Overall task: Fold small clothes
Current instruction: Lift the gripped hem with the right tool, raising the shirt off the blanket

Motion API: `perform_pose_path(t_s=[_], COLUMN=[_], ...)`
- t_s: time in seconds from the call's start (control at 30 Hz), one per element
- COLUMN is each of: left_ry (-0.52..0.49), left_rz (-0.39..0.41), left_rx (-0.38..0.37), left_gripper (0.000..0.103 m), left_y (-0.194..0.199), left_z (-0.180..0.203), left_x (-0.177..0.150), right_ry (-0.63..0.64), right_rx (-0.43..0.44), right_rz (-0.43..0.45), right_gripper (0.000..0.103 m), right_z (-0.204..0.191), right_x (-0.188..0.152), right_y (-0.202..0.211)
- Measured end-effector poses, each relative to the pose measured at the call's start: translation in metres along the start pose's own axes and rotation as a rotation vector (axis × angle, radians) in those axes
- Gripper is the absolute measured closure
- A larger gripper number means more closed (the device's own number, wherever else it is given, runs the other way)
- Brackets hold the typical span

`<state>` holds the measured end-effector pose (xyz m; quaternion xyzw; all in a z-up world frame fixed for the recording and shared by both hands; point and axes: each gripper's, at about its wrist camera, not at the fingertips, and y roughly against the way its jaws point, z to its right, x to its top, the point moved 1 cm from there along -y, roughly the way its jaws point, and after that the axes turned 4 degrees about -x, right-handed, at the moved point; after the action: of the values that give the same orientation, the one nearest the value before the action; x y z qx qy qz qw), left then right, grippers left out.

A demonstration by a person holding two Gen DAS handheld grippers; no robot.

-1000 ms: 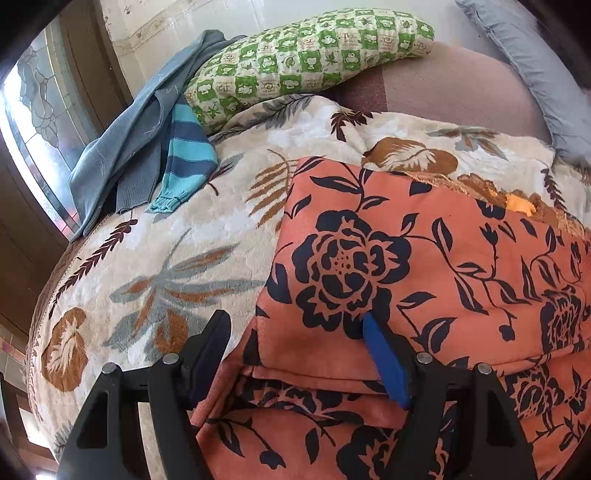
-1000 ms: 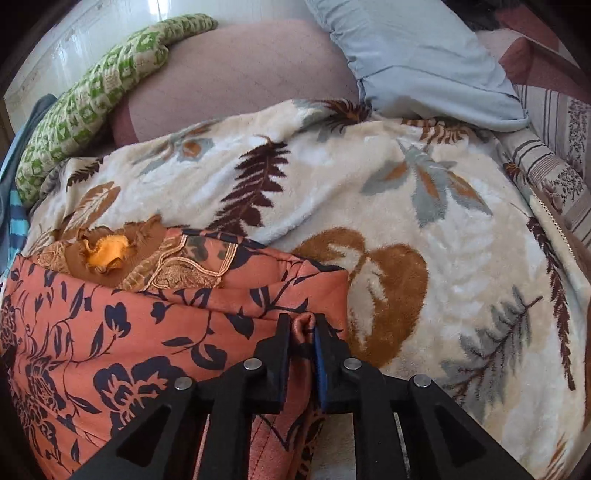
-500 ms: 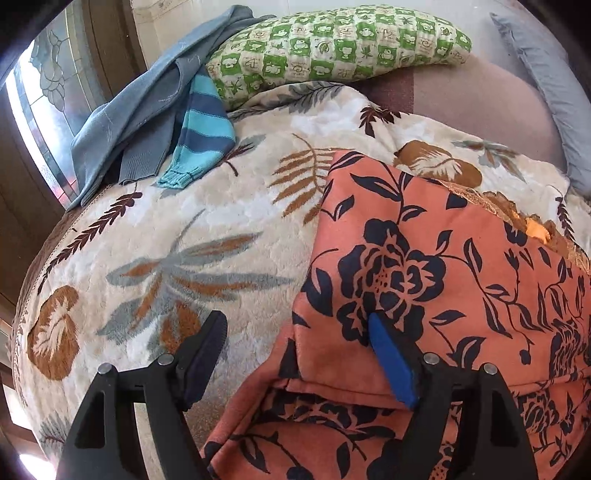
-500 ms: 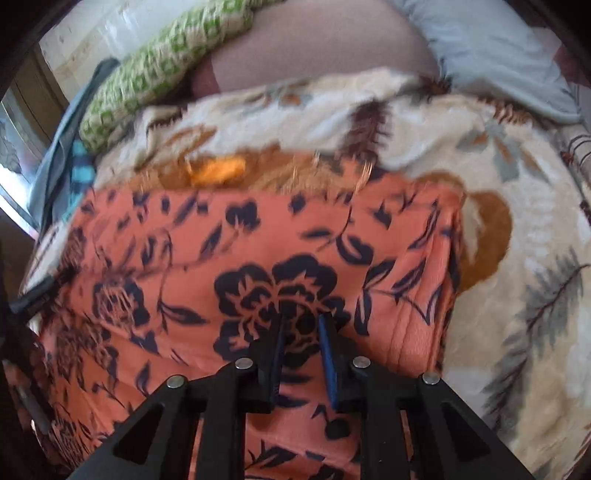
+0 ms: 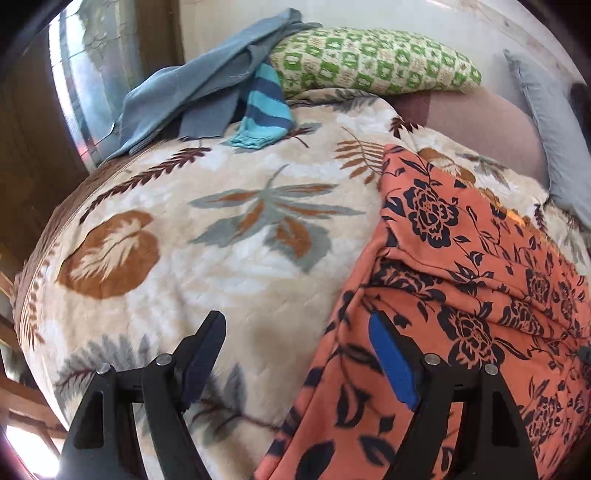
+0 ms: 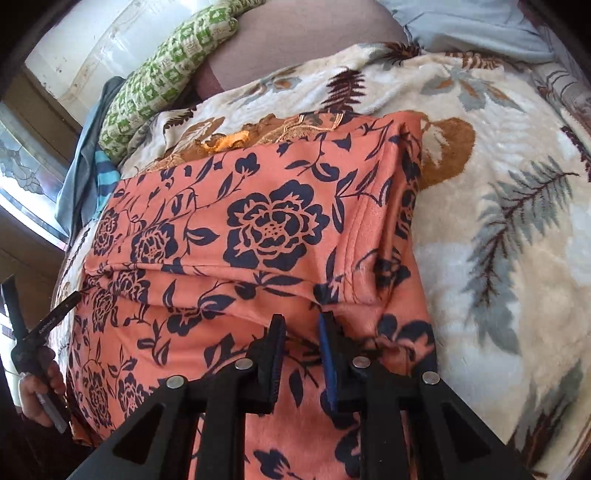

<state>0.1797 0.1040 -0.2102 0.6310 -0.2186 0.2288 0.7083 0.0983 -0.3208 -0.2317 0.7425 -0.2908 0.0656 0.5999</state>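
Note:
An orange garment with dark blue flowers (image 6: 258, 229) lies on the bed with its top part folded down over the lower part. It also shows at the right of the left wrist view (image 5: 480, 280). My left gripper (image 5: 295, 354) is wide open and empty, over the blanket at the garment's left edge. My right gripper (image 6: 301, 350) is partly open and empty, just above the lower part of the garment. The left gripper and the hand holding it show at the left edge of the right wrist view (image 6: 33, 354).
A leaf-patterned blanket (image 5: 221, 229) covers the bed. A grey-blue garment (image 5: 192, 96) and a striped blue one (image 5: 264, 110) lie at the far left by a green checked pillow (image 5: 369, 62). A grey pillow (image 6: 472, 26) lies far right.
My right gripper let go of the garment's edge after carrying it down over the lower part, then opened and drew back. My left gripper pulled back and to the left, off the garment.

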Motion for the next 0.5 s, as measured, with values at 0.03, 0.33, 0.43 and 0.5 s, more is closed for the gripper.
perform_pose_path(t_s=[0.03,0.33,0.43,0.5], left_ry=[0.036,0.068,0.034,0.039], left_rz=[0.015,-0.134,-0.185,-0.216], left_rx=[-0.003,-0.13,-0.109,-0.088], left_gripper=[0.022,0.022,0.022,0.021], left_y=[0.011,0.049,0.049,0.045], left_z=[-0.011,-0.04,-0.032,-0.034], left_x=[-0.005,-0.041,-0.043,-0.044], right_ry=[-0.004,0.086,0.093,0.087], right_rx=[0.023,0.135,0.187,0.227], right_rz=[0.023,0.129,0.155,0.158], right_gripper=[0.081,0.081,0.081,0.075], right_z=[0.001,0.005,0.005,0.005], right_x=[-0.005,-0.057,-0.066,-0.071], right_y=[0.01,0.067,0.08,0.086])
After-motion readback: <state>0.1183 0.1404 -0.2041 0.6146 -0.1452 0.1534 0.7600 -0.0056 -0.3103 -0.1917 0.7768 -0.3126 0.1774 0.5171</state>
